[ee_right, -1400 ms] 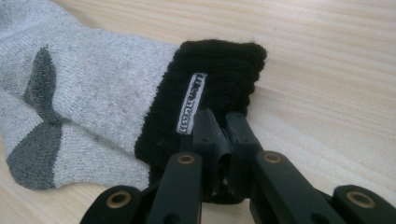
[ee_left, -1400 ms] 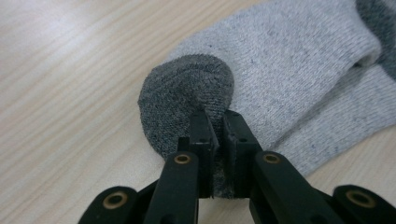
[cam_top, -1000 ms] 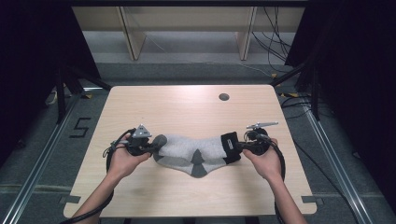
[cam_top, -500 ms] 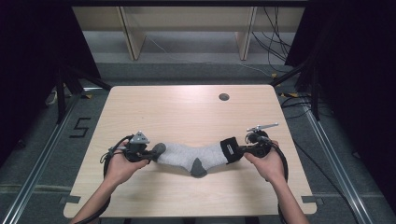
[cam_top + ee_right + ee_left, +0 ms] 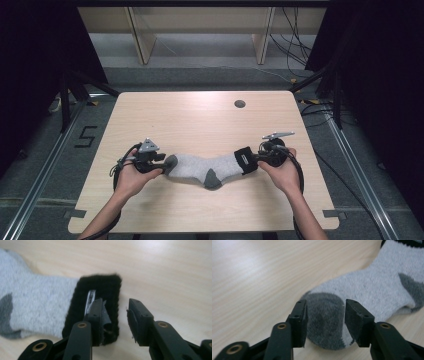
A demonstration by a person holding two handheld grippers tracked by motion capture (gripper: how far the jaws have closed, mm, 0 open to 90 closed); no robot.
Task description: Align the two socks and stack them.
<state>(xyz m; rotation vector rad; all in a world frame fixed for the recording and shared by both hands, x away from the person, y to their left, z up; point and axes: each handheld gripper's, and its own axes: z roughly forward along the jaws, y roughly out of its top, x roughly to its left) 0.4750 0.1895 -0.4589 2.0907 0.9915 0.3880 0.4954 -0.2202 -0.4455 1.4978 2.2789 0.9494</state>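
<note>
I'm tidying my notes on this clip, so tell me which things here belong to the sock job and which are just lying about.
In the job:
- sock, flat on the table
- left gripper, open at the toe
- right gripper, open at the black cuff

Lying about:
- cables on the floor
- shelf legs behind

Looks like a lab or test rig space, not a home. A plain light-wood table (image 5: 210,125) with a cable hole (image 5: 240,104) is set on a grey floor (image 5: 45,165), and black curtains (image 5: 35,55) are hung on both sides. Metal rails (image 5: 352,165) are laid along the floor, loose cables (image 5: 295,35) are trailed behind, and a "5" (image 5: 86,136) is marked beside the table.
</note>
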